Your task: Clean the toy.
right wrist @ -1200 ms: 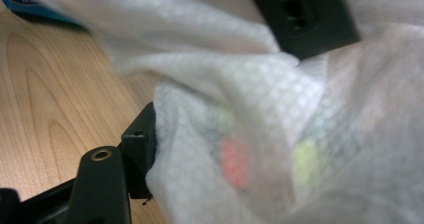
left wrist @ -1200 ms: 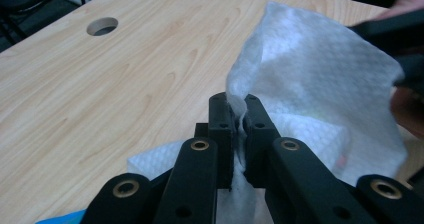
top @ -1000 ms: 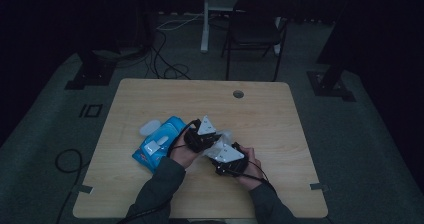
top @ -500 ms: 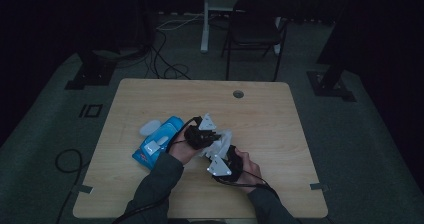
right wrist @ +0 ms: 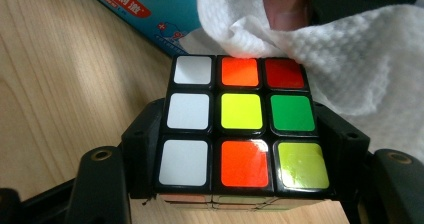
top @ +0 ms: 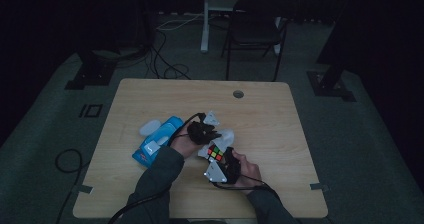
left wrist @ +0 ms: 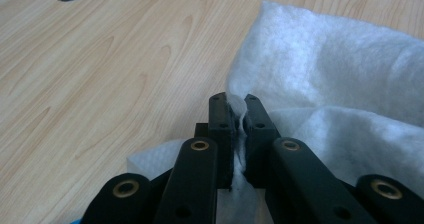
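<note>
My right gripper (right wrist: pixel 242 149) is shut on a Rubik's cube (right wrist: pixel 240 121), its jaws pressing the cube's two sides; the face toward the camera has white, orange, red, yellow and green squares. In the high view the cube (top: pixel 215 153) sits at the table's middle front, just ahead of the right gripper (top: pixel 222 165). My left gripper (left wrist: pixel 238 115) is shut on a white tissue (left wrist: pixel 340 109), pinching a fold of it. The tissue (right wrist: pixel 350 49) drapes against the cube's far edge. In the high view the left gripper (top: pixel 204 132) holds the tissue (top: pixel 223 136) right beside the cube.
A blue tissue pack (top: pixel 156 139) lies on the wooden table (top: pixel 280 114) left of the hands, with a white wad (top: pixel 149 128) beside it. A cable hole (top: pixel 238 94) sits near the far edge. A chair (top: pixel 257 26) stands beyond the table.
The right gripper has turned so the cube's coloured face points up toward the camera. The left gripper with the tissue has stayed close against the cube.
</note>
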`<state>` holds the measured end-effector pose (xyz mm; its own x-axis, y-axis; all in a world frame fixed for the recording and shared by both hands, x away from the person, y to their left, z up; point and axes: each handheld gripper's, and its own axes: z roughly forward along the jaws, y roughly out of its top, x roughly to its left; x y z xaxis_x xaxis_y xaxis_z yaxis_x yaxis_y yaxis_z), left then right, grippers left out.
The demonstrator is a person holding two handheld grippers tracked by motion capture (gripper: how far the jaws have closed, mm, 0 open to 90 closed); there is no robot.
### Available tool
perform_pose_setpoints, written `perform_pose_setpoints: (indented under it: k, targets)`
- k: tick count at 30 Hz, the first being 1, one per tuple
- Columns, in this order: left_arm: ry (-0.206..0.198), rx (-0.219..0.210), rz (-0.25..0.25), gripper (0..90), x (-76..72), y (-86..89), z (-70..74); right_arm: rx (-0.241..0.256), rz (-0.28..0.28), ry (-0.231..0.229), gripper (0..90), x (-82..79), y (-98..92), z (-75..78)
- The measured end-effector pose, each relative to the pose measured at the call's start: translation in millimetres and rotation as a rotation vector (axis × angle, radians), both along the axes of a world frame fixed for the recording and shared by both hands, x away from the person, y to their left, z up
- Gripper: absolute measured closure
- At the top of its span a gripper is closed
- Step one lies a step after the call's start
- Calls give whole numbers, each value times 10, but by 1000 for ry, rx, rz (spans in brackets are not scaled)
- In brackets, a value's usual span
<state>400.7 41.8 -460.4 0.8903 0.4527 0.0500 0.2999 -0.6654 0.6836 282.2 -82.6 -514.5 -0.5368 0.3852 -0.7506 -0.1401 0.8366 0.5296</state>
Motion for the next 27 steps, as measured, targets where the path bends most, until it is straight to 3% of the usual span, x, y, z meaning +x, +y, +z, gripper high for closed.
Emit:
perform_pose_setpoints:
  k: [14,23,27]
  targets:
    - [17,45,-42,868,11,-48,33,-13,16,-17,339,-17,12,-16]
    - [13,31,-71,861,-51,-47,92,-35,24,-34,339,-14,14,-26]
    - [9,21,-80,844,-65,-50,124,-21,16,-28,339,-13,8,-12]
